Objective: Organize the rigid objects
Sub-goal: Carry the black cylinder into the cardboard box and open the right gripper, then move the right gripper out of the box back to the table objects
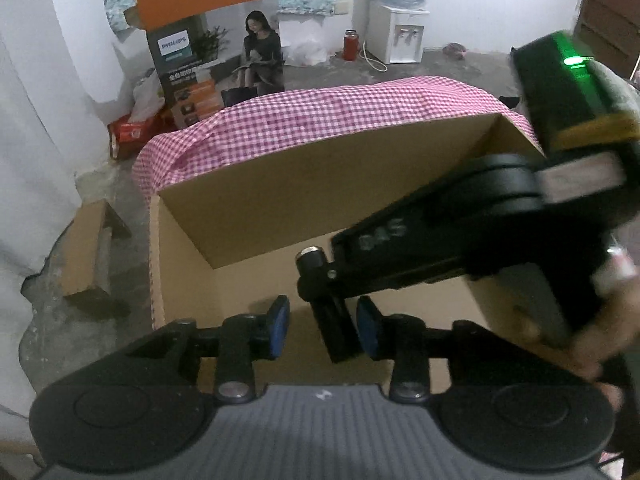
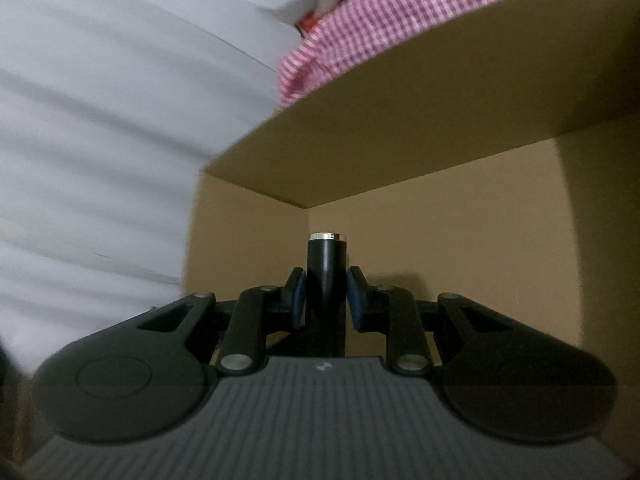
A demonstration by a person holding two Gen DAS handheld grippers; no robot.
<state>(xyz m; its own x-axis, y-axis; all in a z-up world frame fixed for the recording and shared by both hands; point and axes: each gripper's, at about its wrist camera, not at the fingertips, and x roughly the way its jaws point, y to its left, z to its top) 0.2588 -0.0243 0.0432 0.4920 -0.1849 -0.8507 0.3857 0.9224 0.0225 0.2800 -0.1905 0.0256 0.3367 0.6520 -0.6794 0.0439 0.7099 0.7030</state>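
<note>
A black cylinder with a silver cap stands upright between the blue pads of my right gripper, which is shut on it. In the left wrist view the right gripper reaches in from the right over an open cardboard box, holding the cylinder tilted. The cylinder's lower end hangs between the blue pads of my left gripper. That gripper is open, with a clear gap on the left side. The box interior looks bare where it shows.
A pink checked cloth lies beneath and behind the box. On the floor are a cardboard scrap, a printed carton, a red flask and a water dispenser. A hand holds the right gripper.
</note>
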